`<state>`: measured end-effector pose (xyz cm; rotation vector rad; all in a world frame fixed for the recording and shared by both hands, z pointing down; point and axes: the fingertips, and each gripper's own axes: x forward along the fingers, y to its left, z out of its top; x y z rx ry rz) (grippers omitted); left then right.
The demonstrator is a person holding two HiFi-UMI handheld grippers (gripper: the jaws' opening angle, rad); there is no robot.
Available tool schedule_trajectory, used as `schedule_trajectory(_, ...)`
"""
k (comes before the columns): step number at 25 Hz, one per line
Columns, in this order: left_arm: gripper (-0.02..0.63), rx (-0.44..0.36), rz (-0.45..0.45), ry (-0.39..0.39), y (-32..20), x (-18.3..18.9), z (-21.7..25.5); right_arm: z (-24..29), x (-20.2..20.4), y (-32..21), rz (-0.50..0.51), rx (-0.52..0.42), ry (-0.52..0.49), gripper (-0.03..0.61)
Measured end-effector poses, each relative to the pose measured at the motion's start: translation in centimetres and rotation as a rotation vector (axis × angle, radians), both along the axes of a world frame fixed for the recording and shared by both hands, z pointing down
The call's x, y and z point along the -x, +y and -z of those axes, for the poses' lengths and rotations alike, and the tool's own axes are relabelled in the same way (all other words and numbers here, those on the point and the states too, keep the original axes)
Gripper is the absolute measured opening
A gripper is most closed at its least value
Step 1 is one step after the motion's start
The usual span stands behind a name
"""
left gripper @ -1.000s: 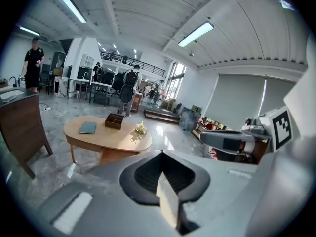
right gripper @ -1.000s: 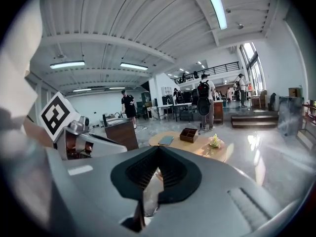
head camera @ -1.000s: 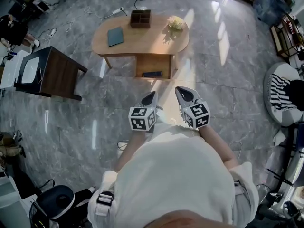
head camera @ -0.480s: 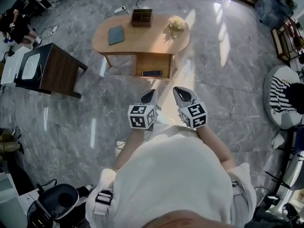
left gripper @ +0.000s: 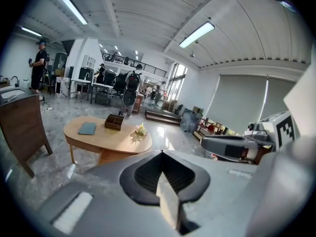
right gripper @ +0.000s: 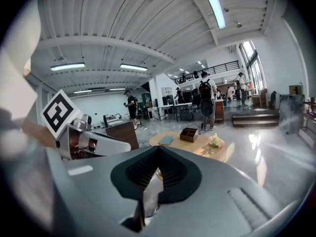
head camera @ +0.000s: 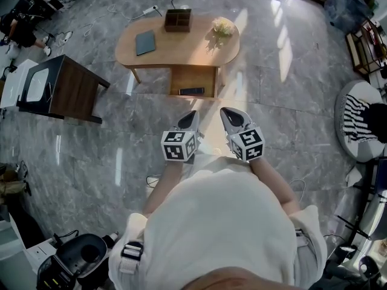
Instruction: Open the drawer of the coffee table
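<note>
left gripper (head camera: 190,116) and right gripper (head camera: 229,115) are held clenched, empty; the coffee table (head camera: 181,48) at twelve o'clock should be approached squarely, jaws released at its drawer.

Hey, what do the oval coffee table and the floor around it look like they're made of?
Coffee table: probably light wood or veneer, matte finish, judging by its warm tan surface. Floor: likely polished grey marble or marble-look tile, given the pale veining, seams and glossy light reflections.
</note>
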<state>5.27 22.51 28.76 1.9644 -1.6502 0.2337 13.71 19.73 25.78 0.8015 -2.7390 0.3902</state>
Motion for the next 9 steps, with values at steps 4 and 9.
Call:
schedule_trajectory(4,0.000,-0.002,0.005,0.000,-0.5,0.3,0.2,-0.1,0.2,-0.5,-0.003,0.004,-0.001,0.000)
schedule_trajectory(9,0.000,0.001,0.003,-0.006,-1.3,0.6,0.2,0.0,0.3,-1.6,-0.015,-0.005,-0.011,0.000)
